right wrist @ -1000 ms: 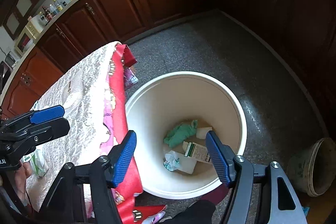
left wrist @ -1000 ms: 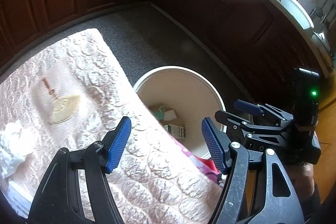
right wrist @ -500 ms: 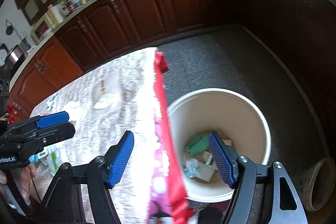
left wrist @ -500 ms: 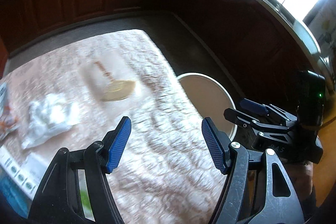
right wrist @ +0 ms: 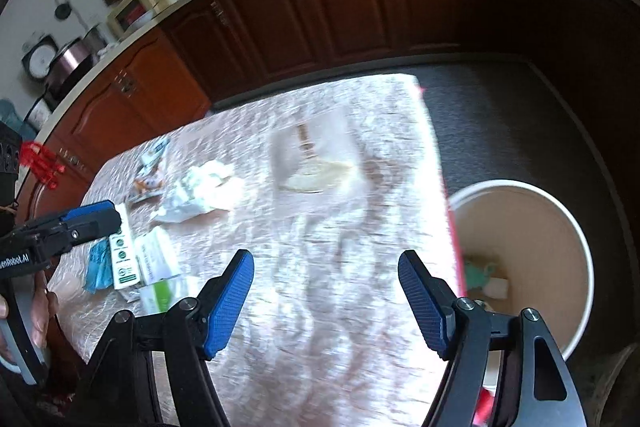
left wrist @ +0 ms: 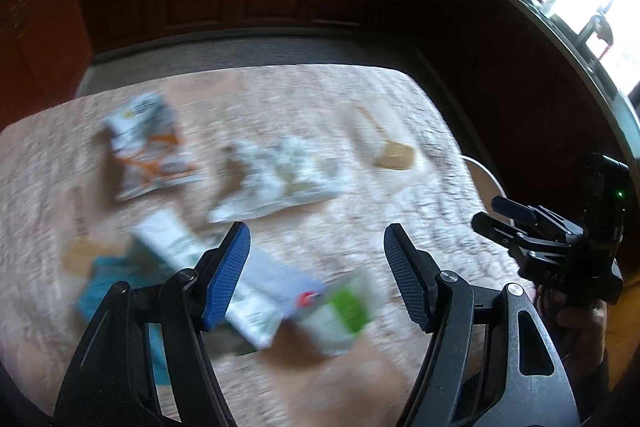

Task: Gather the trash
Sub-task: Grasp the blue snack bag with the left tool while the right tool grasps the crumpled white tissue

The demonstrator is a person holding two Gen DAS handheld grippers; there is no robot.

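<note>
Trash lies on the cloth-covered table (left wrist: 360, 95): a crumpled white wrapper (left wrist: 280, 183), an orange-and-white packet (left wrist: 148, 151), a white carton (left wrist: 208, 275), a green-and-white pack (left wrist: 344, 311) and a blue wrapper (left wrist: 108, 291). My left gripper (left wrist: 316, 275) is open and empty, just above the carton and the green pack. My right gripper (right wrist: 326, 301) is open and empty over the table's near right part. The cream bin (right wrist: 560, 227) stands on the floor right of the table, with trash inside. The left wrist view is blurred.
A clear sheet with a tan patch (right wrist: 316, 163) lies on the table's far right. Dark wooden cabinets (right wrist: 340, 7) run along the back and right. A brown pot (right wrist: 616, 387) stands on the floor beside the bin. The trash also shows in the right wrist view (right wrist: 200, 191).
Both grippers have swung left, away from the bin and over the table. The trash pile has come into the left view. Both stayed open and empty.
</note>
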